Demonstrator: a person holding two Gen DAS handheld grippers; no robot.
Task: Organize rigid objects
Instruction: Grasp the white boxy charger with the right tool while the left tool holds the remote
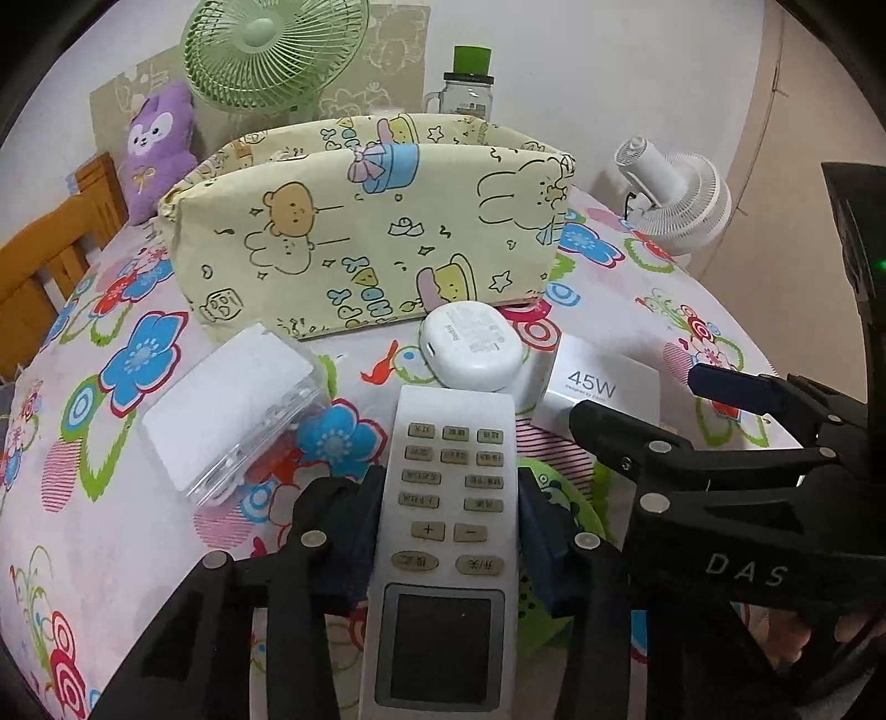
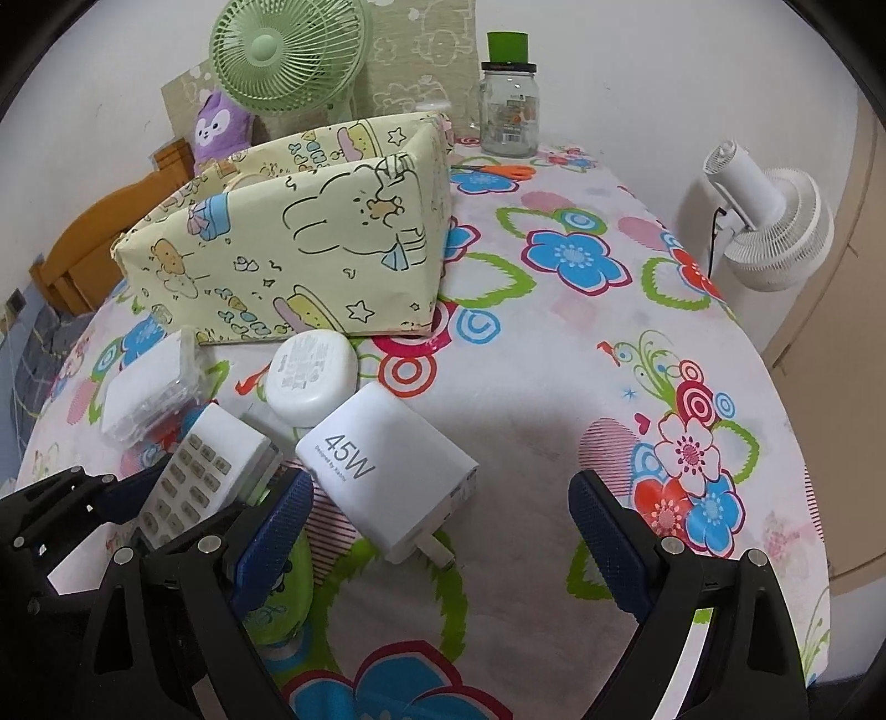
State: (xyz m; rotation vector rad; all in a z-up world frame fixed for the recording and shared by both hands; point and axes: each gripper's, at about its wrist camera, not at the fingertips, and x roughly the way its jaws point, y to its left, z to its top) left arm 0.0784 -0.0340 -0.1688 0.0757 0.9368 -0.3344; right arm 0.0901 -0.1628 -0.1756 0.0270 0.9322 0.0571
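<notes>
The left tool [image 1: 443, 531] has its two dark blue pads against the long sides of a white remote control [image 1: 448, 498], clamped at mid-width around the button section; the remote lies lengthwise along the tool, its display end nearest the camera and its far end pointing to 12 o'clock. The right tool [image 2: 440, 531] stands wide open with nothing between its pads, hovering over the floral cloth of the counter [image 2: 554, 387].

In the right wrist view a white 45W charger [image 2: 382, 471] lies at about 11 o'clock of the right tool's gap, its plug prongs turned toward the camera, close to the tool's left pad but not touching it. A round white case [image 2: 310, 376] sits just beyond the charger, toward 12 o'clock, touching or nearly touching its far end. At 9 o'clock of that case lies a clear plastic box [image 2: 149, 393] with white contents.

Behind these stands a pale yellow cartoon-print fabric bin [image 1: 354, 238], open at the top. Further back are a green desk fan [image 1: 271, 50], a purple plush toy [image 1: 158, 149], and a glass jar [image 2: 509, 105] with a green cap. A white fan [image 2: 769, 221] stands off the counter's edge at 2 o'clock
</notes>
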